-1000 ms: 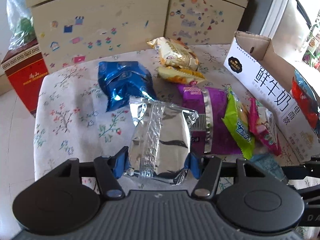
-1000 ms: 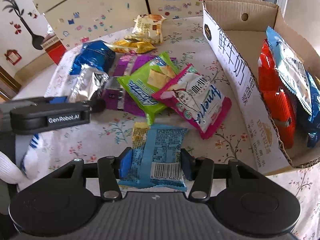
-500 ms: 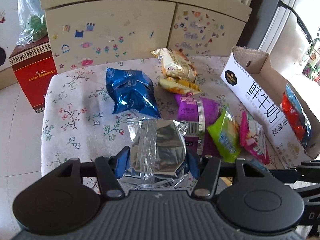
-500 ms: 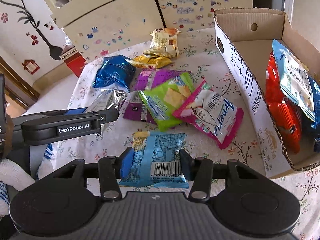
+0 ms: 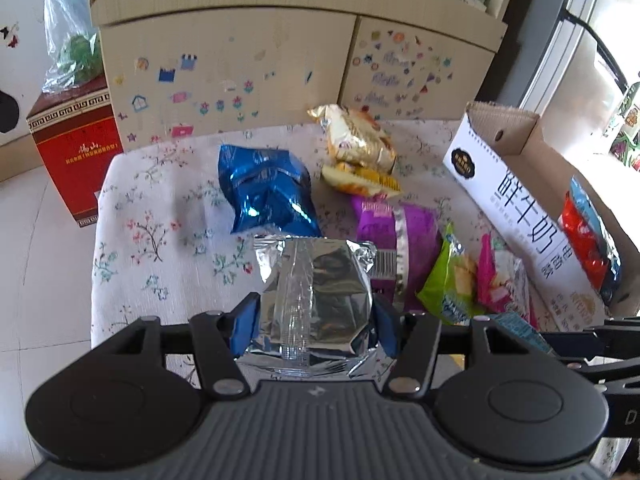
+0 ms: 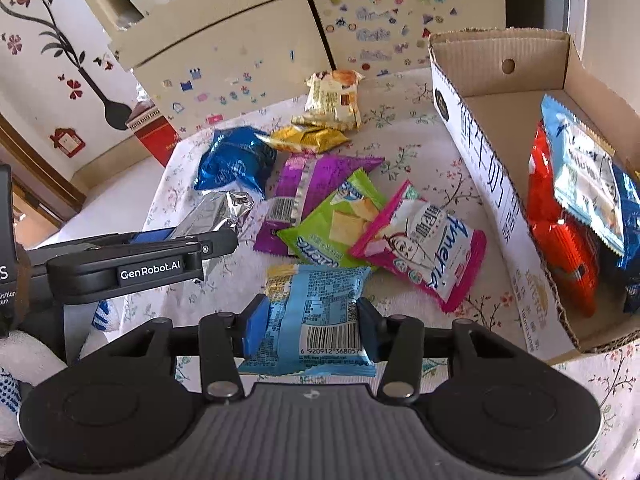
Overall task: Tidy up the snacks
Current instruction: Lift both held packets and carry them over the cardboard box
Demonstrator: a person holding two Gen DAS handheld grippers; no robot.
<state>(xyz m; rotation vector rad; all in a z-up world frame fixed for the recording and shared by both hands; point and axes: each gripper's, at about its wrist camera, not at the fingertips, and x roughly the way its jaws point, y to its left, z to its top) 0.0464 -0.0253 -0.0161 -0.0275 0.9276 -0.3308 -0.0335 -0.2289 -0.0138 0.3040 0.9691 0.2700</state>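
Left gripper: blue pads pressed against both sides of a silver foil packet, jaws narrowed onto it, packet raised clear of the floral tablecloth. Right gripper: jaws just been closing, pads now hard up against the edges of a light blue packet (barcode side up), its lower edge lying on or just above the cloth, hard to tell which.

Just beyond the silver packet: a crumpled blue foil bag, and to its right a purple packet with a green packet and a pink packet overlapping in a row. Farther back, near the sticker-covered cabinet: a gold packet resting on a yellow packet.

Along the right edge of the table: an open cardboard box with Chinese lettering on its white side, already containing a red packet, a pale blue packet on top of it, and a dark blue one beneath at the far right.

On the floor left of the table: a red carton with a clear plastic bag on top.
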